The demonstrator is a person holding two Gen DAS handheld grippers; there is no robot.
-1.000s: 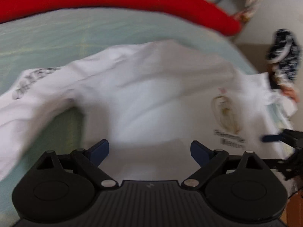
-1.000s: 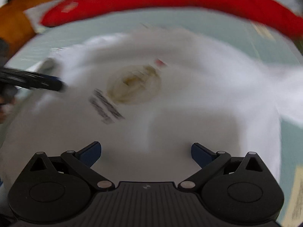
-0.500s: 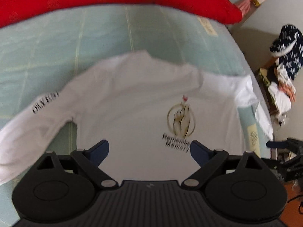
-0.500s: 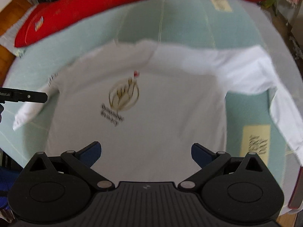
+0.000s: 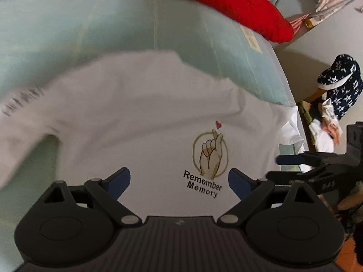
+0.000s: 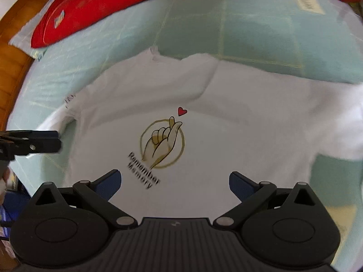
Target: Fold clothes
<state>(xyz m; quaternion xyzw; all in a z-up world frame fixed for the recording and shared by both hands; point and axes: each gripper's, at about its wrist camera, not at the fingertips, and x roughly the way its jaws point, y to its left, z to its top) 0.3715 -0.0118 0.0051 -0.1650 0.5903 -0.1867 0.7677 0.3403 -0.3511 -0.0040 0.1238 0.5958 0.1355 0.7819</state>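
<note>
Evidently soft and light, the white T-shirt [image 6: 204,117] lies spread print-up on the green bed [image 6: 249,22] — best pinched at hem or sleeve edges; left gripper [image 5: 179,179] and right gripper [image 6: 174,181] gape, holding nothing.

The white shirt [image 5: 145,117] reads "Remember Memory" under its emblem.

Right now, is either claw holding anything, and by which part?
Nothing is held: left claw and right claw are open above the flat white printed T-shirt.
</note>
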